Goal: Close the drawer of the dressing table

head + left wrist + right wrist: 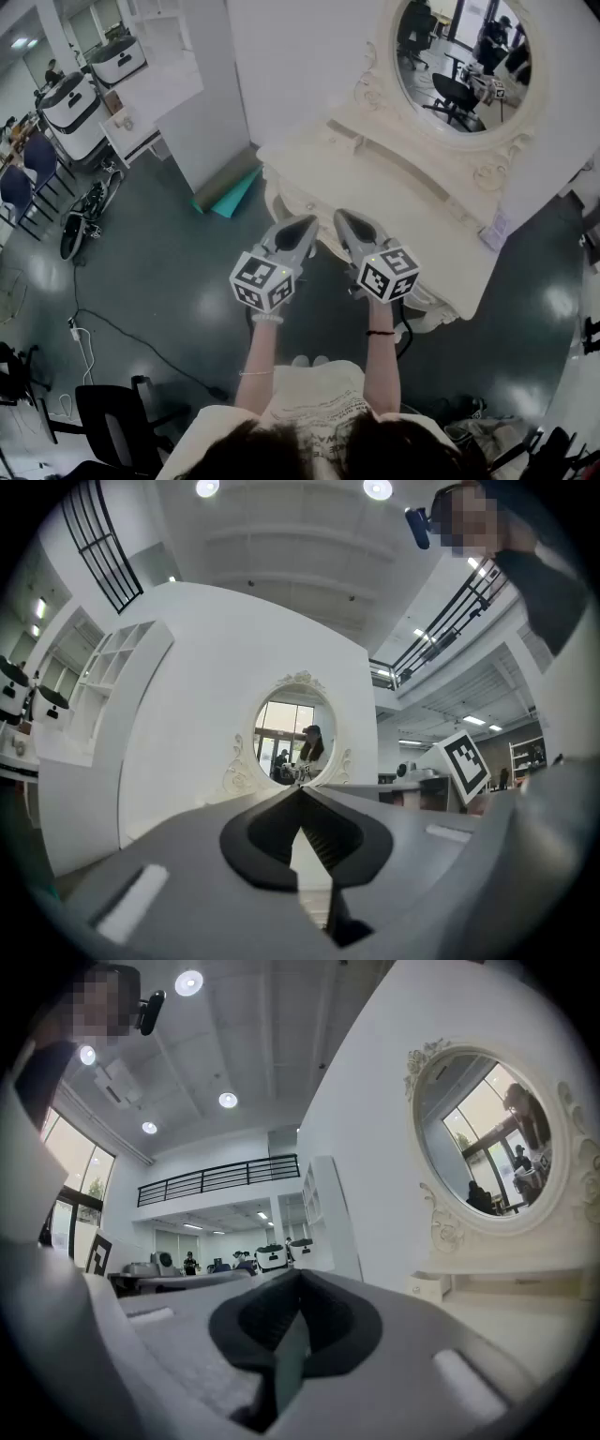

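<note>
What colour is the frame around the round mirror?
The mirror frame is creamy white; the right gripper view shows it best.

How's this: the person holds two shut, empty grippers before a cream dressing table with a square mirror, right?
Not quite: the mirror is oval, not square, as the head view shows. The left gripper and right gripper are shut and empty before the cream dressing table.

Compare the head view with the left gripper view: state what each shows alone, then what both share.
Head view only: the dark glossy floor, a teal rolled mat by the wall's foot, and a parked bicycle. Left gripper view only: round ceiling lights and a black balcony railing. Both: the oval mirror in its ornate cream frame, the plain white wall, and the grey left tool, shut and empty.
</note>
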Demonstrator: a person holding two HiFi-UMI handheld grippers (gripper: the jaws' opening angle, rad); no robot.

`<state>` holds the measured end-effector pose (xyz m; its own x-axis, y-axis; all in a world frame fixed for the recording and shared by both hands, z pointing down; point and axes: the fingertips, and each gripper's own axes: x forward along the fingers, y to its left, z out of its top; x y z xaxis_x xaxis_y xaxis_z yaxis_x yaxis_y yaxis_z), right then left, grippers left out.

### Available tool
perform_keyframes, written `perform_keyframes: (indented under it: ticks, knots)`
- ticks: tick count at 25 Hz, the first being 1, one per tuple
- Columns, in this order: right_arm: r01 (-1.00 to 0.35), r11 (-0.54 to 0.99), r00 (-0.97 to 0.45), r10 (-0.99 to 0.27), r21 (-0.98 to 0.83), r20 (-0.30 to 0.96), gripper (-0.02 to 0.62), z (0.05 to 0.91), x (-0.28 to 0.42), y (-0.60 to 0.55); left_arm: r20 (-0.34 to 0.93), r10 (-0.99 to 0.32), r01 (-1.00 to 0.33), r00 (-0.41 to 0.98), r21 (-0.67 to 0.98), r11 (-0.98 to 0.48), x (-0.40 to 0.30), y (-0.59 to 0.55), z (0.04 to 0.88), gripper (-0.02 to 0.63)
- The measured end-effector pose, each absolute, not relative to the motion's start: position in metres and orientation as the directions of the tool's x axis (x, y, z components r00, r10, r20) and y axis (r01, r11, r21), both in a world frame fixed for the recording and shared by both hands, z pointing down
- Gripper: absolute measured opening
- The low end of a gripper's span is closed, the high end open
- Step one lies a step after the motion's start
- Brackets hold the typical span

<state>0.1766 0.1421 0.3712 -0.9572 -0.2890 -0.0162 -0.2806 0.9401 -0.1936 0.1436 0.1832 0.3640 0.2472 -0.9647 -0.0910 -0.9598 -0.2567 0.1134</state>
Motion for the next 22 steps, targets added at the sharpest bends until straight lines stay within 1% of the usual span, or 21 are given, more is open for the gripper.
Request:
perform_keyframes:
  ticks: [7, 22]
  knots:
    - [-0.273, 0.944, -0.958, -0.284, -0.187, -0.031, 0.003, 0.369, 0.169, 0.133, -0.095, -0.965, -0.961, 0.243, 0.108, -0.253, 0.136, 0.175, 0.364, 0.000]
    - [-0.283, 0.934, -0.953, -0.299, -0.218, -0.042, 0.003, 0.372, 0.180, 0.112, -0.075, -0.967, -0.959, 0.242, 0.135, -0.250, 0.151, 0.161, 0.374, 0.000]
